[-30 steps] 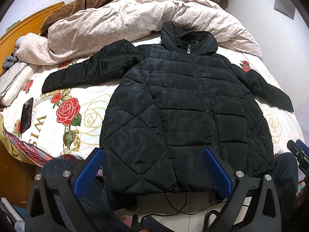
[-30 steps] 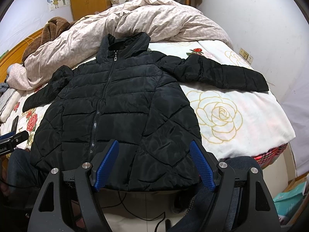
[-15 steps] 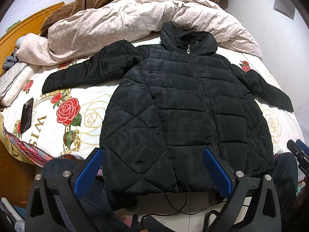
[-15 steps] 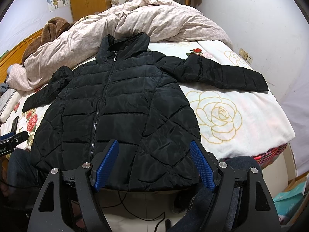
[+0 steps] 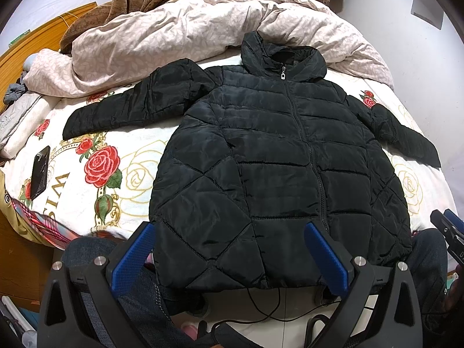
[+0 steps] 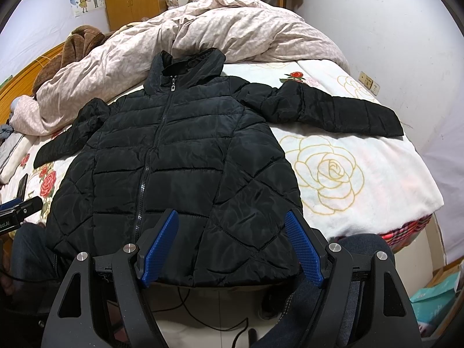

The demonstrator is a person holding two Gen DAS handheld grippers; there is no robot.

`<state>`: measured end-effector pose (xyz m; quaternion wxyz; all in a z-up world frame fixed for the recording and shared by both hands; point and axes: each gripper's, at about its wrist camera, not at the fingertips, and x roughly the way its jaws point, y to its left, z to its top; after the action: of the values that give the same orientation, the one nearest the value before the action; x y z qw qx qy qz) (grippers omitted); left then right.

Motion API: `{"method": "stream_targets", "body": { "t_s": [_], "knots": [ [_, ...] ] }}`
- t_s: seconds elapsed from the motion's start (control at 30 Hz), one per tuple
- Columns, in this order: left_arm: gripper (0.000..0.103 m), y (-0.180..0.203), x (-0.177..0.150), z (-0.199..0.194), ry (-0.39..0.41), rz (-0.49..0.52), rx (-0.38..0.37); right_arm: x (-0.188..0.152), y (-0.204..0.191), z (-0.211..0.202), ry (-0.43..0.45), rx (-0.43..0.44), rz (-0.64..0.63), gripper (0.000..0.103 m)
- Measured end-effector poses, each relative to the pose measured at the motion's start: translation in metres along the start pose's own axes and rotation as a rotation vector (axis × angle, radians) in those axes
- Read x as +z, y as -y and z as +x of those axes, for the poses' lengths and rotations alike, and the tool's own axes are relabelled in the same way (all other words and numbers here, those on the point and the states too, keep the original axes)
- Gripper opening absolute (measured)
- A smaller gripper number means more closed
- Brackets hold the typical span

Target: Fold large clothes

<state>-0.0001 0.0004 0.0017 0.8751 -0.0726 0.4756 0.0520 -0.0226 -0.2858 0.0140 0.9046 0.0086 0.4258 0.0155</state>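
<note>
A black quilted hooded jacket (image 5: pixel 275 159) lies flat, zipped and face up on the bed, sleeves spread to both sides; it also shows in the right wrist view (image 6: pixel 179 162). Its hem hangs over the near bed edge. My left gripper (image 5: pixel 229 235) is open and empty, held above the hem on the jacket's left half. My right gripper (image 6: pixel 232 220) is open and empty, above the hem on the right half. The left sleeve (image 5: pixel 136 107) and the right sleeve (image 6: pixel 333 110) lie stretched out on the sheet.
A rose-print sheet (image 5: pixel 95 168) covers the bed. A bunched pink duvet (image 5: pixel 174 37) and a brown blanket (image 5: pixel 124 3) lie behind the hood. A black phone (image 5: pixel 39 172) lies at the left edge. Cables (image 5: pixel 261 307) lie on the floor below the hem. The wall (image 6: pixel 406 43) is close on the right.
</note>
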Motion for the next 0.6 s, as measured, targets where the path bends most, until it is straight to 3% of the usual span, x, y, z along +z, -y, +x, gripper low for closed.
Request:
{"method": "stream_targets", "body": {
  "t_s": [0.6],
  "knots": [
    [0.103, 0.0017, -0.0043, 0.0043, -0.009, 0.002, 0.000, 0.0018, 0.0007, 0.0033, -0.002, 0.001, 0.002, 0.076]
  ]
}}
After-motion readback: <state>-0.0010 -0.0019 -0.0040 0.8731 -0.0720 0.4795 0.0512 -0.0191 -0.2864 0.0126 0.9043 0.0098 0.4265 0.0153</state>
